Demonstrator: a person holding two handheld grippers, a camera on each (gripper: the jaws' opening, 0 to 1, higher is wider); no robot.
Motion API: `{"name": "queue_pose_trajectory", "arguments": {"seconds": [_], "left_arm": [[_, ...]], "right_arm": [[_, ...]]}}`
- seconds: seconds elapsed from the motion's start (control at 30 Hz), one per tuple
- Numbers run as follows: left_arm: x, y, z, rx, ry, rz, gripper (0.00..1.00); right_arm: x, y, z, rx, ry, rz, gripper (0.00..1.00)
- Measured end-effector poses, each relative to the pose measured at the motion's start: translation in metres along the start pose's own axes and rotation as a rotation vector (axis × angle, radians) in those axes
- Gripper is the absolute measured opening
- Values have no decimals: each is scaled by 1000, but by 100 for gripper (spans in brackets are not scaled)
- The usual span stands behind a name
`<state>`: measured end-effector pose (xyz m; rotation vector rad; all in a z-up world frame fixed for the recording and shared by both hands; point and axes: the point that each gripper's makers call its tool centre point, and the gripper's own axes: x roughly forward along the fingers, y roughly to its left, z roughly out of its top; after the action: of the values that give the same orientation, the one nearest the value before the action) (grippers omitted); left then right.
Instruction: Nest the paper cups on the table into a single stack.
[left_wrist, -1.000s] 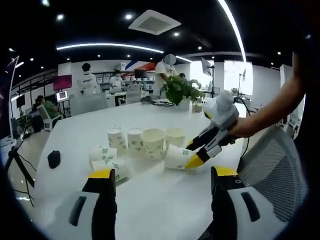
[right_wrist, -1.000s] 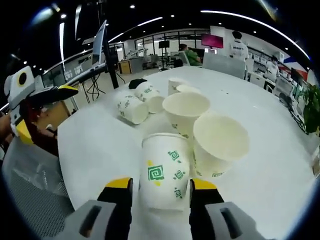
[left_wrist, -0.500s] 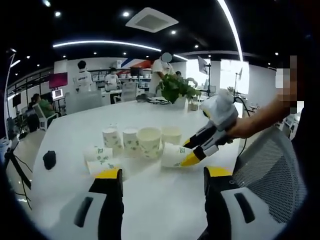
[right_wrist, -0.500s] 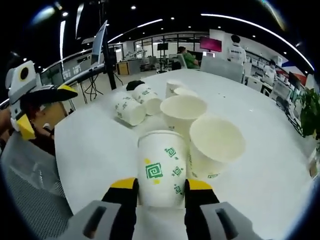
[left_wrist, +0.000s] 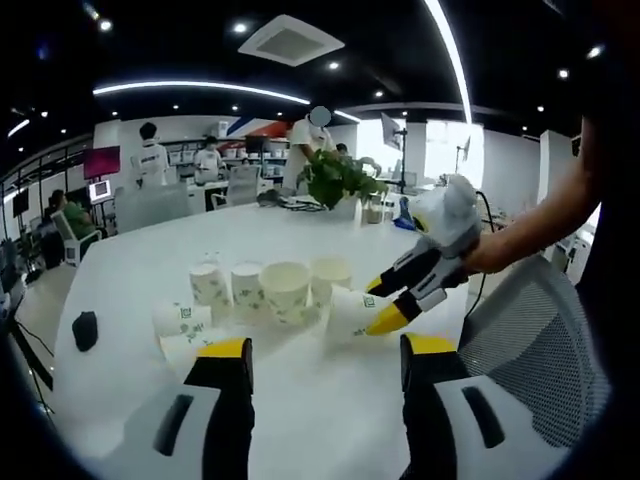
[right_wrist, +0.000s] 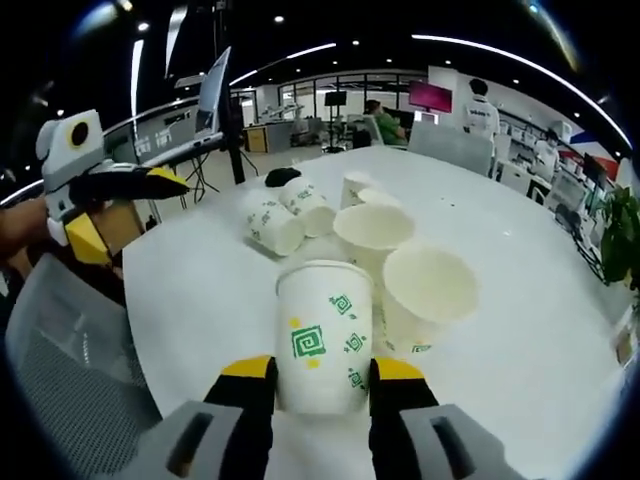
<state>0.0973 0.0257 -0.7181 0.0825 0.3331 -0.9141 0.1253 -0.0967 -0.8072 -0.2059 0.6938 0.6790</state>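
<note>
Several white paper cups with green prints are on the white table (left_wrist: 120, 260). A row of upright cups (left_wrist: 285, 290) stands mid-table, and two cups lie on their sides (left_wrist: 180, 322) to its left. My right gripper (right_wrist: 320, 370) is shut on one cup (right_wrist: 322, 335), held just in front of the upright cups (right_wrist: 430, 295). In the left gripper view, that right gripper (left_wrist: 378, 303) holds the cup (left_wrist: 345, 312) beside the row. My left gripper (left_wrist: 328, 350) is open with nothing between its jaws, back from the cups; it appears at the left as the left gripper (right_wrist: 130, 210).
A black mouse (left_wrist: 85, 330) lies on the table's far side, past the lying cups (right_wrist: 270, 225). A potted plant (left_wrist: 335, 178) stands at the table's far end. A mesh chair (left_wrist: 510, 320) is beside the near edge. People sit and stand in the office behind.
The right gripper's jaws have closed in on the cup, and the cup has risen a little and stands more upright. The left gripper's view has shifted slightly; its jaws stay open.
</note>
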Motion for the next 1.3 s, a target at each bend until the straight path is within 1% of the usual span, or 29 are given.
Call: {"name": "queue_pose_trajectory", "arguments": {"seconds": [0.13, 0.2, 0.3, 0.5, 0.6, 0.7, 0.8, 0.87, 0.97, 1.03, 1.17, 1.3], "left_arm": [[1, -3, 2, -9, -2, -16, 56], [2, -3, 2, -9, -1, -24, 55], [4, -5, 3, -7, 3, -35, 54], [7, -8, 7, 4, 1, -57, 50], [8, -9, 8, 9, 4, -69, 49], [9, -13, 6, 17, 14, -87, 47], [9, -16, 4, 18, 25, -106, 42], [9, -20, 2, 25, 34, -123, 36], [8, -26, -1, 79, 51, -152, 28], [8, -30, -1, 93, 52, -164, 23], [8, -32, 1, 86, 44, -178, 24], [7, -39, -1, 100, 56, -218, 19]], "right_arm": [[-6, 5, 3, -4, -15, 17, 35], [-11, 9, 8, -8, -27, 26, 35], [-11, 12, 10, -23, -38, 39, 35], [-20, 26, 20, -76, -64, 74, 35], [-23, 35, 23, -115, -79, 103, 35], [-26, 42, 25, -137, -89, 123, 35], [-28, 48, 26, -156, -101, 145, 35], [-29, 55, 30, -175, -126, 170, 35], [-31, 64, 32, -200, -147, 207, 35], [-32, 68, 33, -215, -154, 222, 35], [-32, 74, 34, -253, -165, 244, 35], [-33, 77, 36, -285, -177, 256, 35]]}}
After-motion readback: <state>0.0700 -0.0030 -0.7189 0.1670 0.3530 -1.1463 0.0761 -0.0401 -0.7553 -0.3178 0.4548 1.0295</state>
